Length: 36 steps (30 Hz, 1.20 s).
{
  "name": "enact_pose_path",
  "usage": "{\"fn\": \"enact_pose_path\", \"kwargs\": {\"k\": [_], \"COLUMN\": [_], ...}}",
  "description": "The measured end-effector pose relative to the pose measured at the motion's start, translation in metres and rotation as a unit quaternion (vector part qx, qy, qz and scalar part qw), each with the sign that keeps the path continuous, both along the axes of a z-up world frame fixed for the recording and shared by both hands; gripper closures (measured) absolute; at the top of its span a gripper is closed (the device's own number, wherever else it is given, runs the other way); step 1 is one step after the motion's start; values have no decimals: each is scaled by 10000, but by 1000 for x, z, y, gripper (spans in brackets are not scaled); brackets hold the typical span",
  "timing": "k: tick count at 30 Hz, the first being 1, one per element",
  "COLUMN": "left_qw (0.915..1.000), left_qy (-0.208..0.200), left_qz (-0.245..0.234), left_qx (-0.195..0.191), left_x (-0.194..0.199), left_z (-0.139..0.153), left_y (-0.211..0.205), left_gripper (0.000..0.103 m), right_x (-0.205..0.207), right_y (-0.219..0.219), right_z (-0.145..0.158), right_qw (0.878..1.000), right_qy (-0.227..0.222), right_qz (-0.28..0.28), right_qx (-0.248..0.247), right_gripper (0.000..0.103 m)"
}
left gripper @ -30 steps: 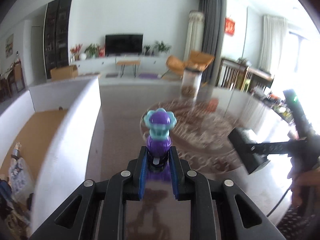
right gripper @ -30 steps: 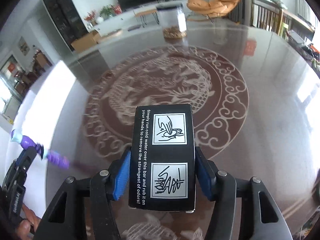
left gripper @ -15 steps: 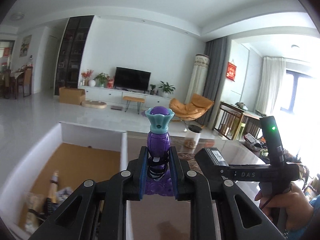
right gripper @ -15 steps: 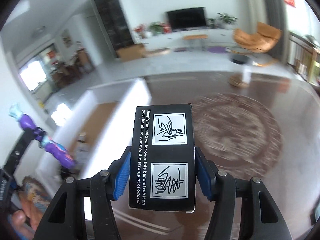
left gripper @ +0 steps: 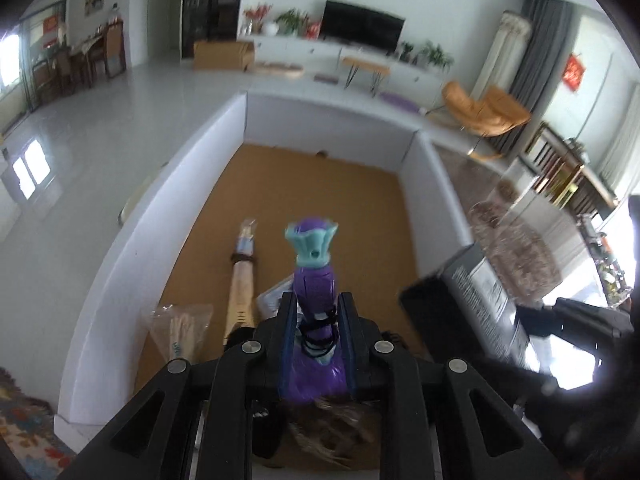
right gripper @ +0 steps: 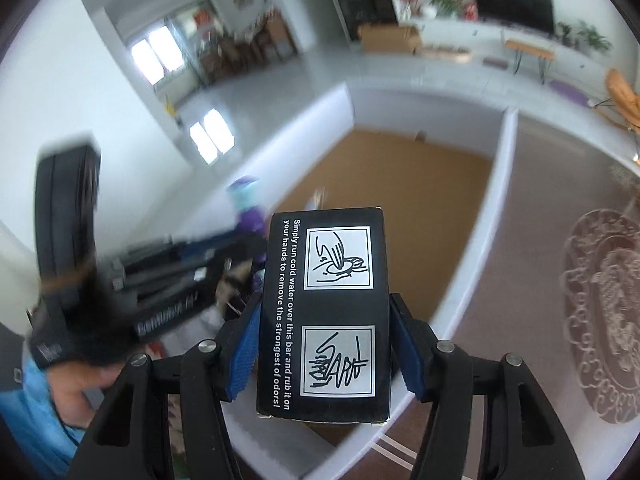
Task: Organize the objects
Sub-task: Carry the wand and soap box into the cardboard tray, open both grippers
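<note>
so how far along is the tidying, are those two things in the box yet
Done: a long tan packet and a clear bag of sticks already lie in the white-walled box with the brown floor.
In hand: the left gripper grips the purple and teal toy figure over the box; the right gripper grips the black printed carton at its rim.
Left: releasing both.

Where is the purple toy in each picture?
Left wrist: the purple toy stands at centre, clamped in the left tool over the bin.
Right wrist: it shows blurred at middle left, beside the black box.
Shared landmark: the TV on the far wall.
</note>
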<state>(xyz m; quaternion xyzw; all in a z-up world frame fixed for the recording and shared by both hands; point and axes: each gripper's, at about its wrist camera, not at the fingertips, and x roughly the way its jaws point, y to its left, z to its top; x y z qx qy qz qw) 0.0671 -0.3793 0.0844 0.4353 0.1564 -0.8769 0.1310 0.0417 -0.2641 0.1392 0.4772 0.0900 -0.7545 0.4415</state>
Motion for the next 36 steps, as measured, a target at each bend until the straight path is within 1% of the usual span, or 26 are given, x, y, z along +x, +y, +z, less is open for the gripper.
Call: {"fn": "enact_pose_path", "kwargs": {"k": [1, 3, 4, 5, 7, 9, 10, 12, 13, 15, 18, 20, 21, 22, 24, 28, 30, 33, 36], "left_qw": [10000, 9997, 9996, 9995, 9983, 9955, 9934, 9925, 9925, 9933, 9926, 9922, 9912, 9890, 9867, 9869, 9868, 9855, 9853], "left_qy": [-85, -194, -200, -174, -36, -13, -9, 151, 231, 330, 510, 476, 417, 237, 33, -303, -316, -317, -301], "left_qz": [43, 133, 184, 231, 324, 381, 422, 476, 518, 657, 881, 981, 1075, 1247, 1378, 1318, 1307, 1282, 1241], "left_qx": [-6, -33, -78, -148, -492, -872, -1070, -1118, -1080, -896, -664, -607, -647, -765, -866, -884, -898, -1063, -1133], "left_x": [-4, -9, -10, -9, -2, 5, 8, 16, 21, 36, 54, 63, 66, 68, 69, 65, 65, 63, 62], "left_z": [-4, -10, -12, -12, -4, 1, 6, 24, 30, 42, 51, 54, 55, 53, 51, 37, 34, 33, 34], "left_y": [-4, -7, -7, -6, -3, 5, 12, 19, 20, 23, 23, 20, 19, 16, 15, 15, 16, 21, 25], "left_gripper": [81, 66, 47, 31, 24, 19, 15, 10, 4, 3, 3, 3, 3, 3, 3, 3, 3, 3, 3], "right_x": [-3, -8, -12, -14, -17, -19, -20, -17, -16, -12, -6, -6, -5, -5, -3, 4, 7, 11, 10], "right_y": [-7, -13, -13, -11, -3, 3, 4, 8, 10, 15, 21, 24, 24, 24, 18, 11, 9, 7, 8], "right_z": [-11, -22, -25, -25, -20, -11, -7, 3, 8, 16, 22, 24, 25, 26, 26, 22, 20, 17, 15], "right_qw": [9999, 9998, 9998, 9997, 9997, 9997, 9997, 9995, 9994, 9990, 9985, 9981, 9977, 9975, 9968, 9959, 9955, 9945, 9946], "right_qy": [-64, -128, -180, -214, -159, -5, 51, 147, 202, 301, 371, 415, 457, 487, 561, 630, 639, 704, 692], "right_qz": [47, 49, -7, -56, -159, -224, -237, -246, -220, -176, -177, -200, -192, -180, -156, -28, 23, 79, 62], "right_qx": [80, 108, 86, 40, -7, 15, 38, 127, 176, 280, 358, 416, 459, 485, 551, 651, 699, 775, 774], "right_gripper": [41, 41, 41, 40, 32, 29, 26, 21, 20, 19, 16, 15, 15, 15, 15, 15, 15, 15, 15]}}
